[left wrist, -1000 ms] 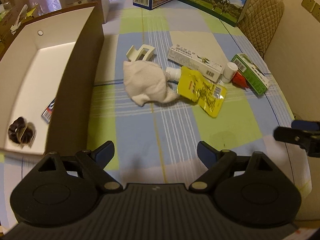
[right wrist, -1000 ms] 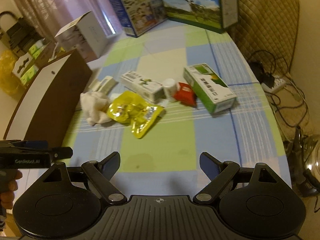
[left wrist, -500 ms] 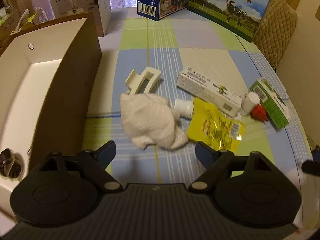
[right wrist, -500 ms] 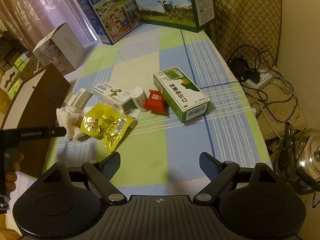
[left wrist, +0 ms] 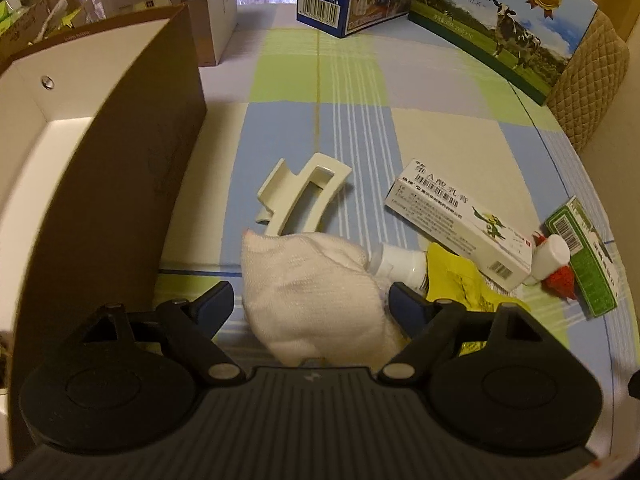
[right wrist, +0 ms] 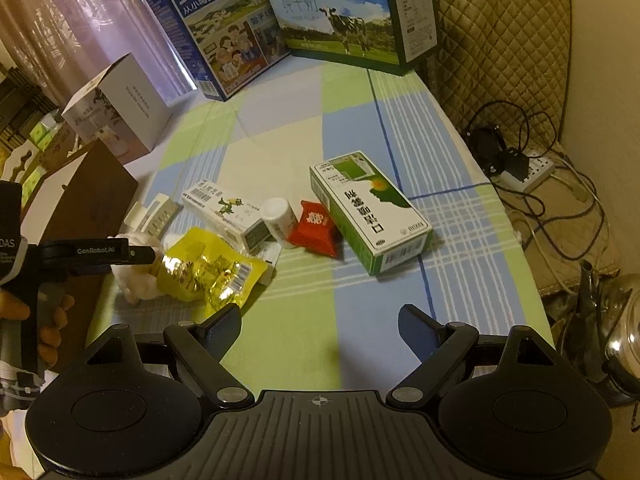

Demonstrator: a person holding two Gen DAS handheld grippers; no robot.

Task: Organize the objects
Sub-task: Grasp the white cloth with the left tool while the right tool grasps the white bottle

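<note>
A crumpled white cloth lies on the checked tablecloth, and my left gripper straddles it, jaws closing a little, pads short of its sides. Beyond it lie a cream hair clip, a white tube, a yellow packet, a white carton, a small white bottle, a red packet and a green box. My right gripper hovers open over bare tablecloth, nearer than the green box. The right wrist view shows the left gripper's finger over the cloth.
A brown open box with a white inside stands to the left of the pile. Two milk cartons and a white humidifier box line the far edge. A quilted chair, a power strip and a kettle are off the right side.
My left gripper has moved forward and down from the open tablecloth, so the white cloth now sits between its jaws. My right gripper has crept forward towards the pile.
</note>
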